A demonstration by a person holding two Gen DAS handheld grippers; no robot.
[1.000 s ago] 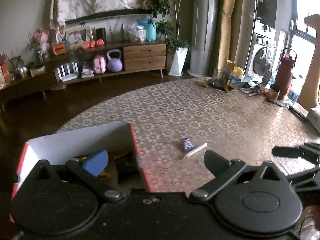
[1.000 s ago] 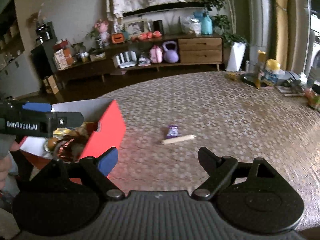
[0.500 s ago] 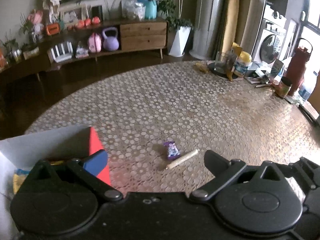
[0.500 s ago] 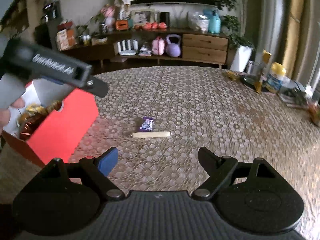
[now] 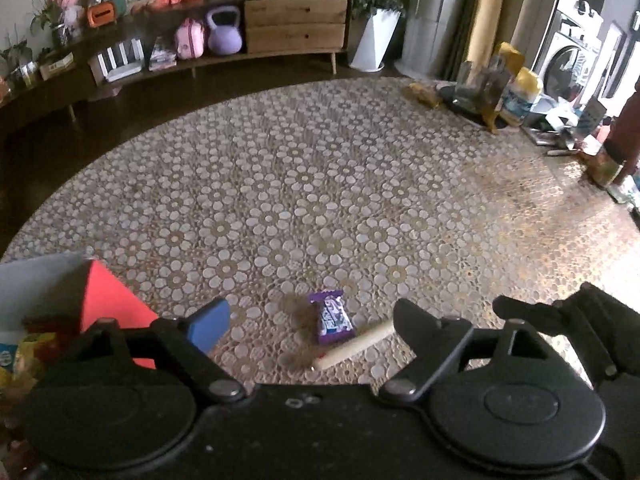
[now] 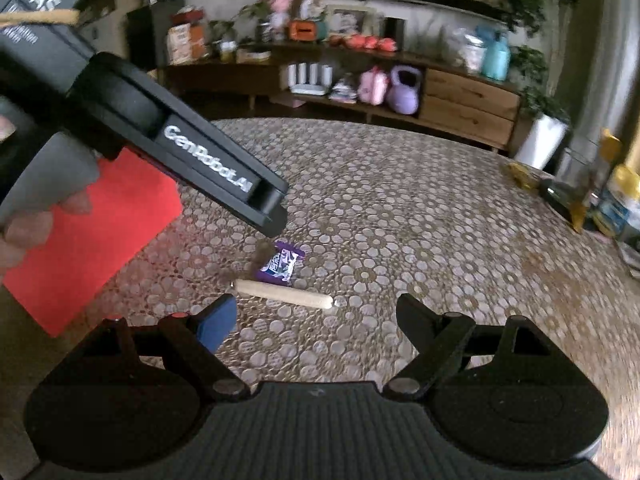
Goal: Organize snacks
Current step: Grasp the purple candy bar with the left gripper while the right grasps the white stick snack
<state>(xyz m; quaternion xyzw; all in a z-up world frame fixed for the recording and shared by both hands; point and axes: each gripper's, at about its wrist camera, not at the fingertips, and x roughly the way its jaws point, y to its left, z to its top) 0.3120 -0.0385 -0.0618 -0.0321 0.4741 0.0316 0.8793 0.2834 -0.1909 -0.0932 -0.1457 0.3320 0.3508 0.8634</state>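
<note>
A small purple candy packet and a pale stick-shaped snack lie side by side on the patterned round table. A red box holding several snacks stands at the table's left. My left gripper is open and empty, just short of the two snacks. My right gripper is open and empty, close in front of the stick. The left gripper's body shows in the right wrist view, above the box and the packet.
Bottles, jars and clutter crowd the table's far right edge. A low wooden sideboard with a purple kettlebell runs along the back wall. A dark floor lies beyond the table's left edge.
Both grippers have moved from the red box toward the purple packet and the stick. The box has slid to the left edge of both views. Both stay open.
</note>
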